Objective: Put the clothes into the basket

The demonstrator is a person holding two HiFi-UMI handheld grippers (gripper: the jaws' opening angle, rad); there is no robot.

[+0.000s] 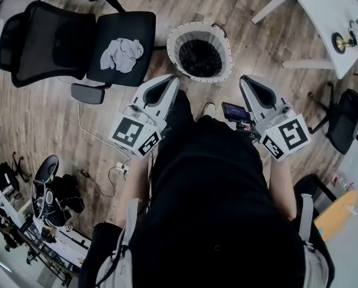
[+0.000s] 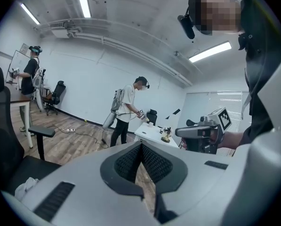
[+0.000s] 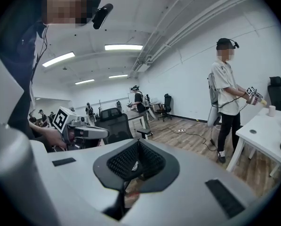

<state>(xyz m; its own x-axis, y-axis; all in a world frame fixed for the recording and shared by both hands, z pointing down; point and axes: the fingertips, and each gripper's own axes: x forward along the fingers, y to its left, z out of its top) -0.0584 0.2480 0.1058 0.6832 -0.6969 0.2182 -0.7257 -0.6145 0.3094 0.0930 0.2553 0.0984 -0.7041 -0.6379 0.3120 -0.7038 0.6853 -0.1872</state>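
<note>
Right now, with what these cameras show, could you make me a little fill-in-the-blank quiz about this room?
1. The cloth lies on the seat of a black ____.
2. The basket stands on the wooden ____.
3. The left gripper and the right gripper both have their jaws ____.
4. In the head view, the basket is to the ____ of the cloth.

Missing words: chair; floor; shut; right.
</note>
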